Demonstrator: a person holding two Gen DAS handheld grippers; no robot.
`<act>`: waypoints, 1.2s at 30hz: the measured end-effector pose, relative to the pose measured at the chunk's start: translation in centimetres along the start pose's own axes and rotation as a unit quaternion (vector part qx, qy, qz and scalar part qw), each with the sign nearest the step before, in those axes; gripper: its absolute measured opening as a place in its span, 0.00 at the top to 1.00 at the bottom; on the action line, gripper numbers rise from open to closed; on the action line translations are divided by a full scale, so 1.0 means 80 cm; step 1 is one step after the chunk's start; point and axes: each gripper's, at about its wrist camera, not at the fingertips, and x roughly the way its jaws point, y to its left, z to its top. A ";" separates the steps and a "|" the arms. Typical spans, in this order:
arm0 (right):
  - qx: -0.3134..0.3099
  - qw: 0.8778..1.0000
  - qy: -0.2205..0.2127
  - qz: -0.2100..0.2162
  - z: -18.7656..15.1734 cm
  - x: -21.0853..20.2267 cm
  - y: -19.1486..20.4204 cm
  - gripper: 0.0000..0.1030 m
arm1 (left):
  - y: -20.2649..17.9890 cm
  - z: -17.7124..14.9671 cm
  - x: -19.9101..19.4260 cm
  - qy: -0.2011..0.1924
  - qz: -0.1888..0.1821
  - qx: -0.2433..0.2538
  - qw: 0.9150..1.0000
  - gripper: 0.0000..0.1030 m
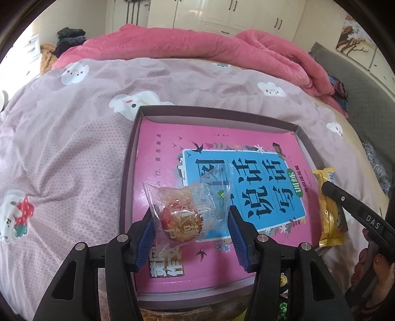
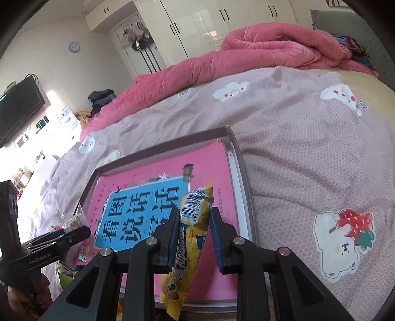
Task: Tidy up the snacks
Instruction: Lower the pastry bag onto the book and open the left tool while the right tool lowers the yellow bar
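over the box, left tool pinching clear-wrapped snack, barcode only rightward

Clear crinkly plastic on the pastry bag, shiny where light hits. Shiny yellow plastic wrap on the Alpenliebe candy pack, smooth with small creases. Ribbed blue rubbery pads on matt black plastic grippers, with small round silvery metal pins. Glossy pink paper cover on the book, lying in a matt dark cardboard box lid. Soft bumpy woven cloth on the mauve bedspread. Puffy, wrinkled pink quilt. Glossy white cupboard doors.
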 end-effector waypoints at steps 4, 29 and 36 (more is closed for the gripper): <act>0.001 1.000 0.016 -0.001 -0.003 0.007 -0.003 0.76 | -0.002 -0.003 0.005 0.002 -0.002 0.006 1.000 0.44; -0.004 0.999 0.037 -0.025 -0.009 0.011 -0.005 0.76 | -0.008 -0.010 0.018 0.050 -0.022 0.015 0.998 0.41; -0.002 0.999 0.038 -0.025 -0.009 0.012 -0.006 0.76 | -0.005 -0.011 0.016 0.054 -0.032 0.005 0.998 0.38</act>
